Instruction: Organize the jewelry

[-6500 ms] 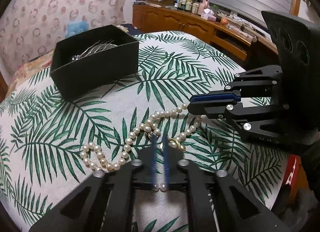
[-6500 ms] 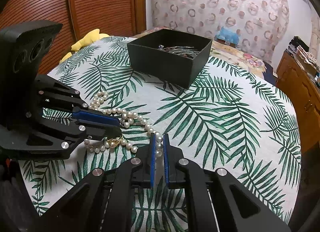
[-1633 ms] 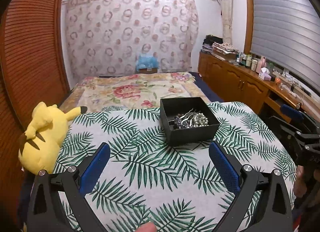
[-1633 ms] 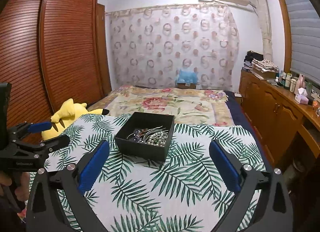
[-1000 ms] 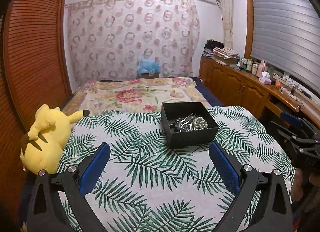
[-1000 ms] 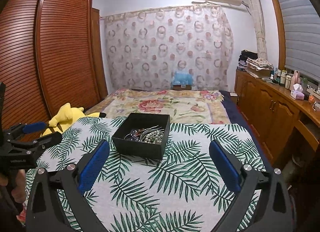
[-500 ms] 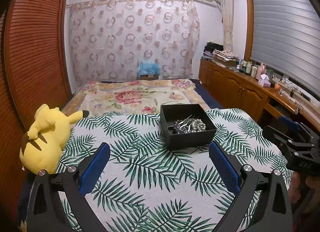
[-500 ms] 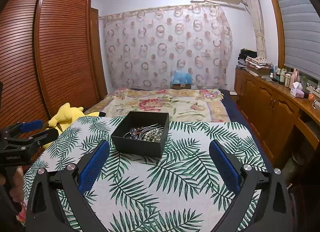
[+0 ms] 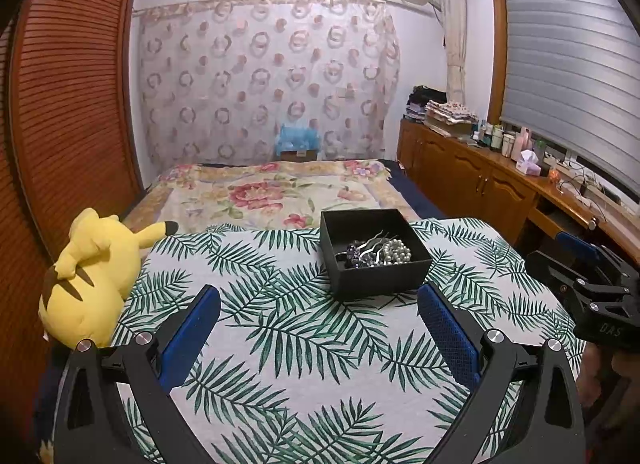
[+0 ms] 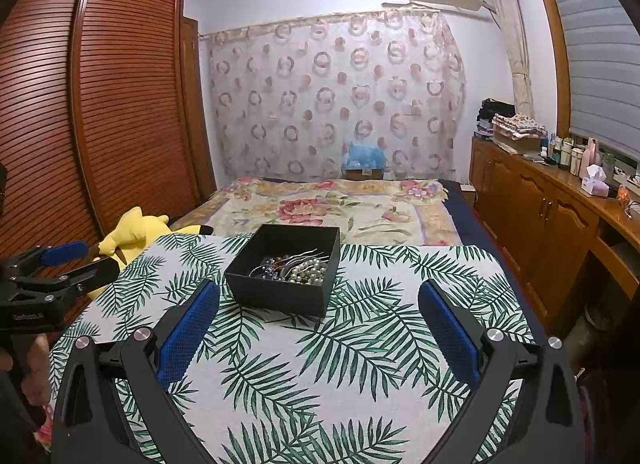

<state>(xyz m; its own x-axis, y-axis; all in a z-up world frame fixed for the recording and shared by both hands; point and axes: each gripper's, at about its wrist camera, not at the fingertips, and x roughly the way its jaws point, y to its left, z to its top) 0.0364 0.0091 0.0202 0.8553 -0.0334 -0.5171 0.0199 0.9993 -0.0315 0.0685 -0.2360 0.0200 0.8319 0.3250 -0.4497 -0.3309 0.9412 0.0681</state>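
Observation:
A black open box stands on the palm-leaf tablecloth. Inside it lie a pearl necklace, a silver hair comb and dark beaded pieces. My left gripper hangs open above the near part of the table, well short of the box, with nothing between its fingers. My right gripper is open too, likewise held back from the box and empty. Each gripper shows at the edge of the other's view, the right gripper on the right and the left gripper on the left.
A yellow plush toy lies at the table's left edge. Behind the table is a bed with a floral cover. Wooden cabinets run along the right wall, a slatted wardrobe along the left.
Earlier both grippers were shut low over the pearl necklace lying on the cloth. Now both are open and raised back, and the necklace lies in the box. Over the last second the views barely shift.

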